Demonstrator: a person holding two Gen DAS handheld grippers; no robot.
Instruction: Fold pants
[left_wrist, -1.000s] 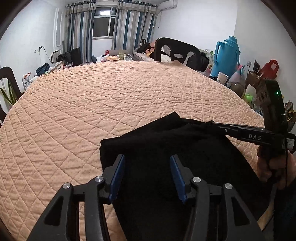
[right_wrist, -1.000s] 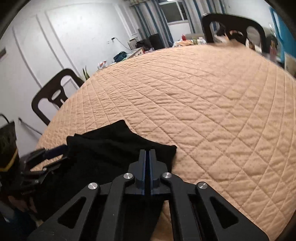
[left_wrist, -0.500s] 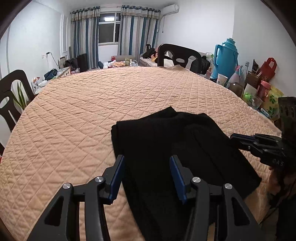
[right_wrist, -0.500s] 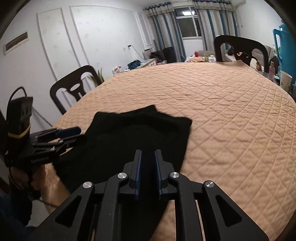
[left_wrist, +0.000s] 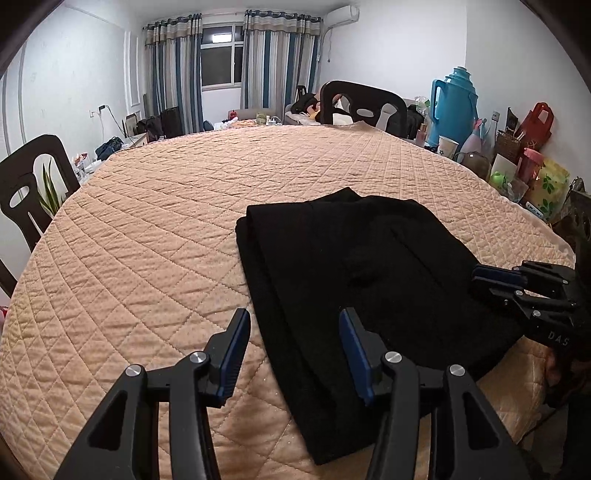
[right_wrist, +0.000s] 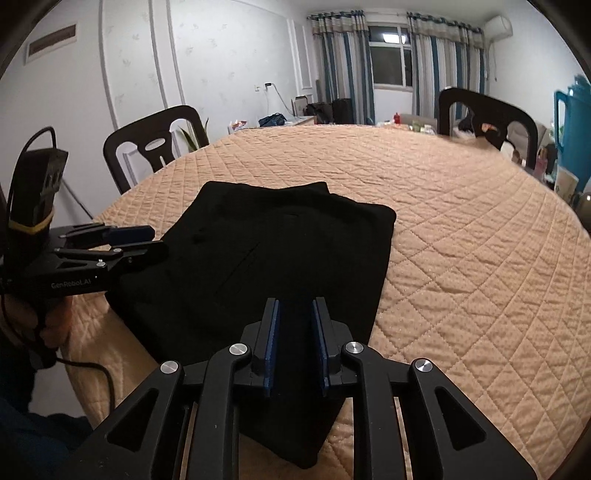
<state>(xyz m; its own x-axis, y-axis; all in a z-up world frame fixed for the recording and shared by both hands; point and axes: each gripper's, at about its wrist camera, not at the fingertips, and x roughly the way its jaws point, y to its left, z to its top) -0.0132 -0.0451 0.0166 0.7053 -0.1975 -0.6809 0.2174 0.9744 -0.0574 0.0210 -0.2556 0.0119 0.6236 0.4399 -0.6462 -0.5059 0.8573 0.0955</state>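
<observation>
1. Your right gripper (right_wrist: 294, 345) was clamped together a second ago; now its fingers stand slightly parted, holding nothing (cloth shows in the gap).
2. Your left gripper (left_wrist: 291, 354) stays spread wide and has pulled back.
3. The folded black pants (left_wrist: 354, 266) lie flat on the quilted tablecloth (left_wrist: 155, 229), just ahead of both grippers, long axis running away from you toward the far chair (left_wrist: 364, 107).

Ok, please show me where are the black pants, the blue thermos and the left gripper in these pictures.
black pants (left_wrist: 332, 258), left wrist view, middle of the folded cloth.
blue thermos (left_wrist: 454, 107), left wrist view, its body.
left gripper (left_wrist: 291, 350), left wrist view, midway between its open fingertips.
</observation>
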